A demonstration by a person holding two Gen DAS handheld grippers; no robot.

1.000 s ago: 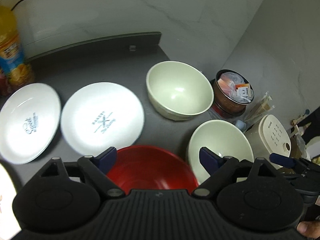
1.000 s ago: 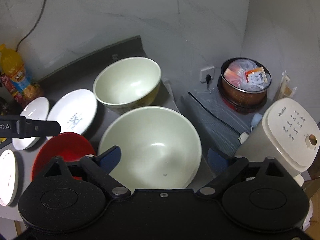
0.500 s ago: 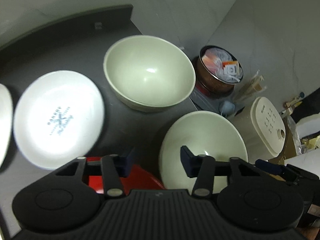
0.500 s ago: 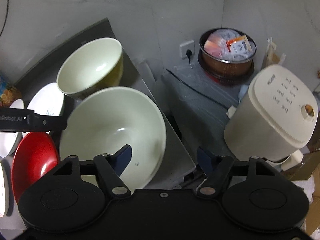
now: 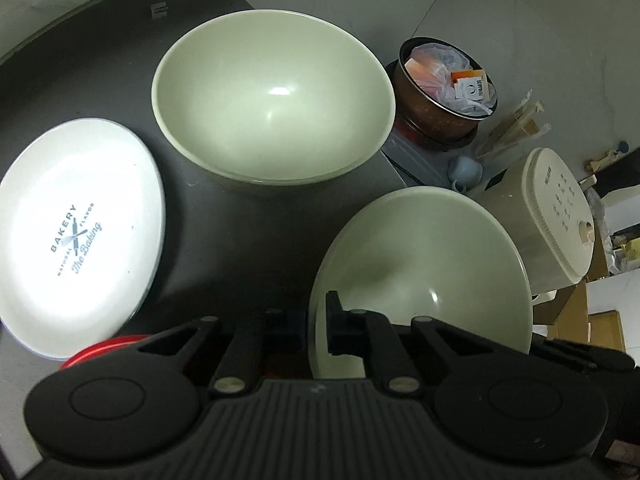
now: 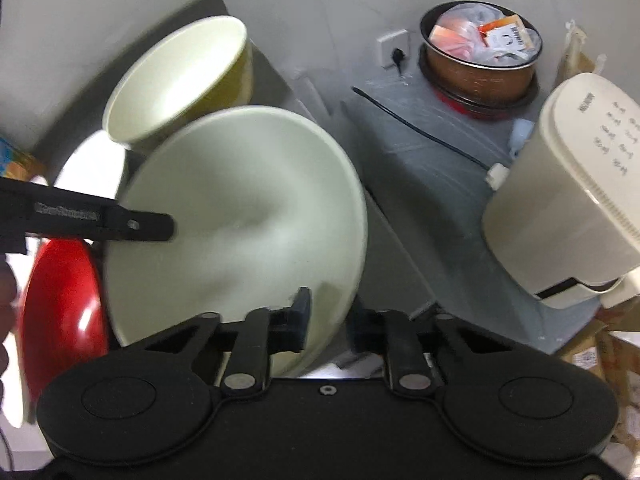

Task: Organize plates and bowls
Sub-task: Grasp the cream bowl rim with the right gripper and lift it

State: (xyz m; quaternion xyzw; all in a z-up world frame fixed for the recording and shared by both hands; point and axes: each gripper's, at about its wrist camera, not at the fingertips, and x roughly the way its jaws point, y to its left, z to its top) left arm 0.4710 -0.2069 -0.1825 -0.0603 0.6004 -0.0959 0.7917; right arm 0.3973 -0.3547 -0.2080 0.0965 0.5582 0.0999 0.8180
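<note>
Two cream bowls stand on the dark counter (image 5: 224, 232): a far one (image 5: 272, 92) (image 6: 176, 76) and a near one (image 5: 424, 264) (image 6: 240, 216). My left gripper (image 5: 314, 326) is shut on the near bowl's left rim. One of its fingers (image 6: 120, 222) shows across that rim in the right wrist view. My right gripper (image 6: 330, 324) is shut on the same bowl's near right rim. A white "Bakery" plate (image 5: 80, 236) (image 6: 92, 168) lies to the left. A red bowl (image 5: 100, 350) (image 6: 60, 304) sits near left, mostly hidden in the left wrist view.
The counter ends just right of the bowls. Beyond it, lower down, a grey surface (image 6: 420, 184) carries a copper pot of packets (image 5: 444, 92) (image 6: 480, 52), a cream rice cooker (image 5: 556, 216) (image 6: 568, 184) and a black cable. A wall socket (image 6: 394, 48) sits behind.
Both grippers went from open to shut on the near cream bowl's rim. The left swung right from over the red bowl; the right shifted to the bowl's right edge.
</note>
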